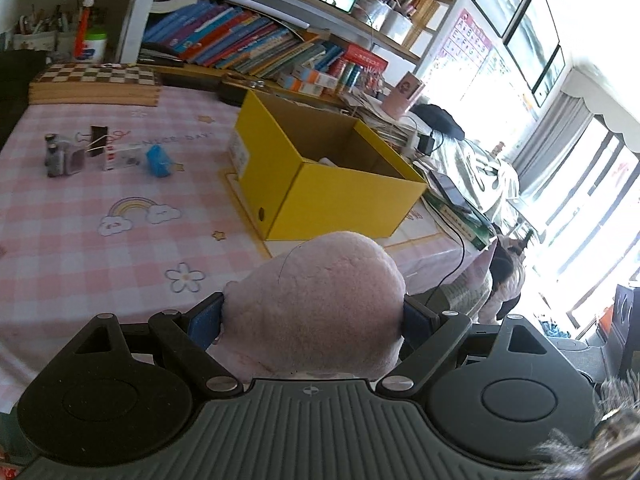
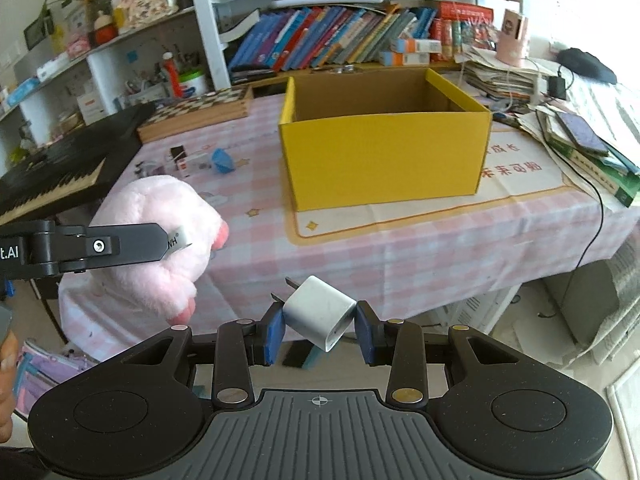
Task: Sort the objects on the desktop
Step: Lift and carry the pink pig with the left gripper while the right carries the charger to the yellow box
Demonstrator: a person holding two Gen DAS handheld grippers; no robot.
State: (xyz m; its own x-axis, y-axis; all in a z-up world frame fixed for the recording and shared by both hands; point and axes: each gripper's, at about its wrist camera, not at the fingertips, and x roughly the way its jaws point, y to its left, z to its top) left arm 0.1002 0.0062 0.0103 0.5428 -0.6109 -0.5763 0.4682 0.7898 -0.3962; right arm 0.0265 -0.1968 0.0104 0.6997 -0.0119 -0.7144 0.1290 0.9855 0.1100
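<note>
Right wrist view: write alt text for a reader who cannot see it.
The right gripper pinches a small silver plug adapter in front of a table with a pink checked cloth. An open yellow cardboard box stands on the cloth ahead. At left, the left gripper clamps a pink plush toy.

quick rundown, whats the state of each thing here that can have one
left tool: shut on the pink plush toy, held above the table's near edge
right tool: shut on the white charger plug, tilted, prongs pointing up and left
yellow box: open on top, upright on the table
binder clip: lying on the table, not yet sorted
blue sharpener: on the table, not yet sorted
</note>
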